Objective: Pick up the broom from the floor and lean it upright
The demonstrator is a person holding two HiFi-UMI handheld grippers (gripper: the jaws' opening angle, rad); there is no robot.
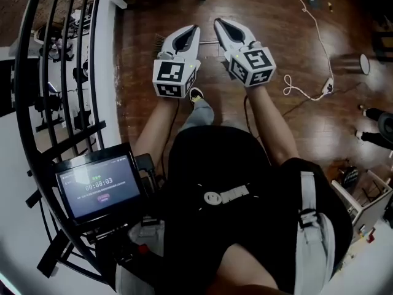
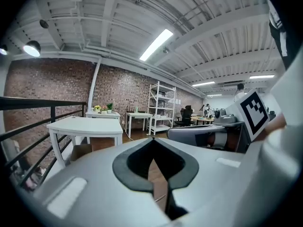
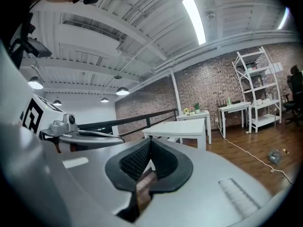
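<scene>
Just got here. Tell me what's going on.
A person stands on a wooden floor, holding a gripper in each hand, side by side out in front. The left gripper and the right gripper are both shut and empty. What looks like the broom lies on the floor just beyond them, partly hidden, not yet picked up.

The small screen (image 1: 98,192) shows a timer reading 00:00:03.

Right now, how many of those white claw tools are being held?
2. The left gripper sits left of centre in the head view, the right gripper close beside it; both shut, holding nothing. No more show.
</scene>
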